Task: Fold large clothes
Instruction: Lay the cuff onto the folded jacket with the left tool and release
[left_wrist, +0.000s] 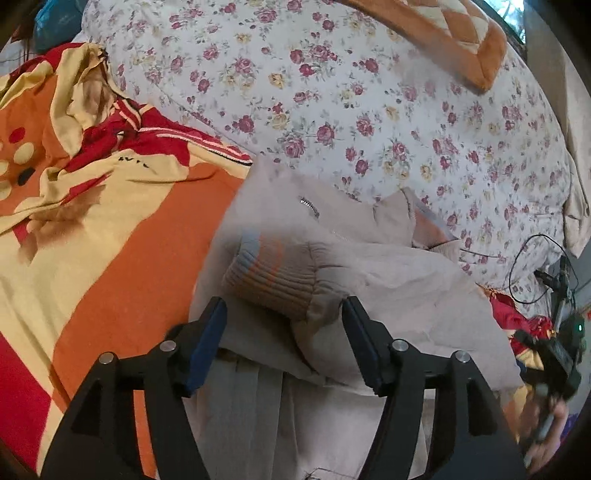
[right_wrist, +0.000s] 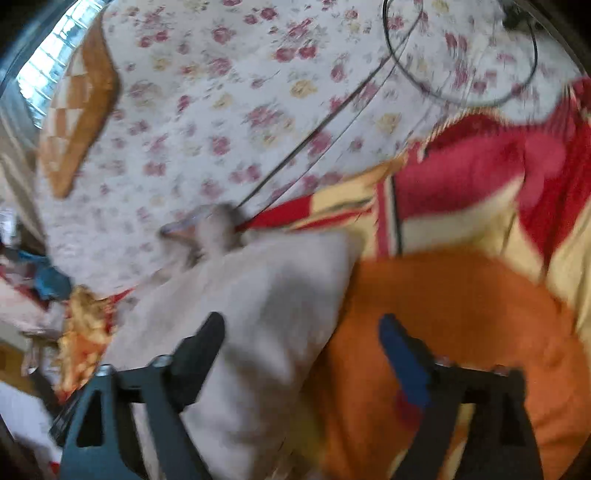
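A beige jacket (left_wrist: 388, 280) lies partly folded on the orange, yellow and red bedsheet (left_wrist: 122, 258). Its sleeve is laid across the body, and the ribbed cuff (left_wrist: 273, 277) with grey and orange stripes sits just ahead of my left gripper (left_wrist: 284, 314). That gripper is open and empty, its jaws wide on either side of the cuff. In the blurred right wrist view the jacket (right_wrist: 251, 302) lies under my open right gripper (right_wrist: 301, 328), whose left finger (right_wrist: 199, 343) is over the fabric and right finger (right_wrist: 402, 354) over the orange sheet (right_wrist: 450, 317).
A floral quilt (left_wrist: 332, 103) is bunched behind the jacket, with an orange checked pillow (left_wrist: 458, 33) on it. A black cable (right_wrist: 458, 55) loops over the quilt. The other gripper and hand (left_wrist: 554, 354) show at the right edge of the left wrist view.
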